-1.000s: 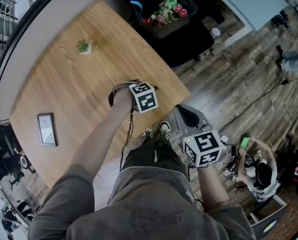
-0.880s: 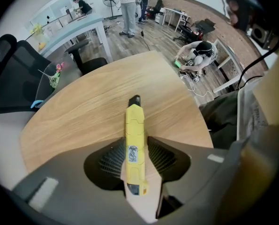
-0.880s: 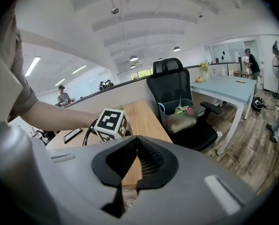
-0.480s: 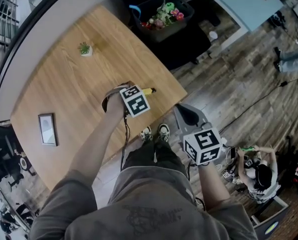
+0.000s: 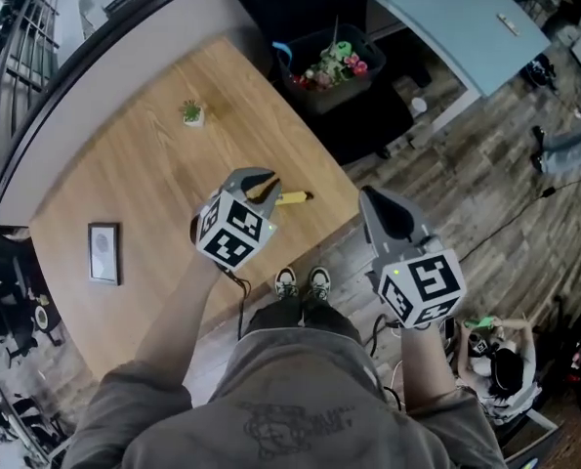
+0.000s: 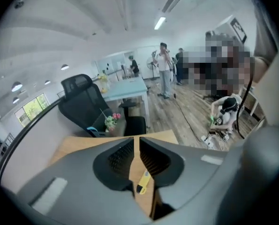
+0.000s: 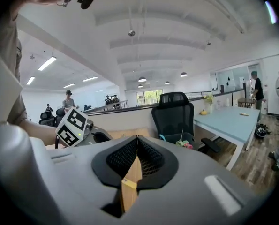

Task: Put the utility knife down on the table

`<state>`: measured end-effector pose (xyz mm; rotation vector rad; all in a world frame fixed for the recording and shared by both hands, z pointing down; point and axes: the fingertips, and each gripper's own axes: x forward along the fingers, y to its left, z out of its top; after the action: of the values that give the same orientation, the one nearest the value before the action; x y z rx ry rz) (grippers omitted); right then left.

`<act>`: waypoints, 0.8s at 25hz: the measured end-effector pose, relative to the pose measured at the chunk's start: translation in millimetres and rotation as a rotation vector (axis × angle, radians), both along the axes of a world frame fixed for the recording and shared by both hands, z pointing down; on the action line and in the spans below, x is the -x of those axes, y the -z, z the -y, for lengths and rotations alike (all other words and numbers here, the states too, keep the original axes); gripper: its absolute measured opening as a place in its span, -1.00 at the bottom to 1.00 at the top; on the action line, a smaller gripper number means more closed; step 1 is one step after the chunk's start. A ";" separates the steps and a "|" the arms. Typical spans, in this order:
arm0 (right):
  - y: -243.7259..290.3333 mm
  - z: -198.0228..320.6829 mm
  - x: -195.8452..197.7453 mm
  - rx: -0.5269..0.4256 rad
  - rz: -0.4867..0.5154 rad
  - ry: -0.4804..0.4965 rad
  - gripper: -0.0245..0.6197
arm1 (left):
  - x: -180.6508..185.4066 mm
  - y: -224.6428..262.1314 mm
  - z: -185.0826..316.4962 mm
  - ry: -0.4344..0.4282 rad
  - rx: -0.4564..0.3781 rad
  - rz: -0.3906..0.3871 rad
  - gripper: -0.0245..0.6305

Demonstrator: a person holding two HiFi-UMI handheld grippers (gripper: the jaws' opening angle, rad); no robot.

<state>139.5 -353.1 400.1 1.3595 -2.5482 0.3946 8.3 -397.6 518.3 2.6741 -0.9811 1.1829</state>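
Utility knife half behind left tool

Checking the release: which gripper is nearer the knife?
Left. The left gripper hangs over the knife's left end, jaws closing on nothing. The right gripper is past the table edge, off to the knife's right.

You will find no readable words, numbers or brands here. Only black-and-white square code patterns show, on the left cube and the right cube.
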 end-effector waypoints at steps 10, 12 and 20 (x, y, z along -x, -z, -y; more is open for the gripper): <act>126.8 -15.0 19.5 -0.269 0.040 0.052 -0.89 | 23.5 177.9 -17.6 0.063 -0.340 -0.271 -0.93; 142.8 -21.0 22.1 -0.306 0.049 0.068 -0.89 | 28.1 204.2 -24.1 0.068 -0.399 -0.304 -0.93; 169.8 -49.7 26.1 -0.368 0.067 0.094 -0.89 | 55.1 241.5 -58.9 0.162 -0.483 -0.299 -0.93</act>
<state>113.4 -303.4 230.3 1.3486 -2.8288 -0.0524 -46.8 -338.7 276.7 2.9153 -1.5479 0.5418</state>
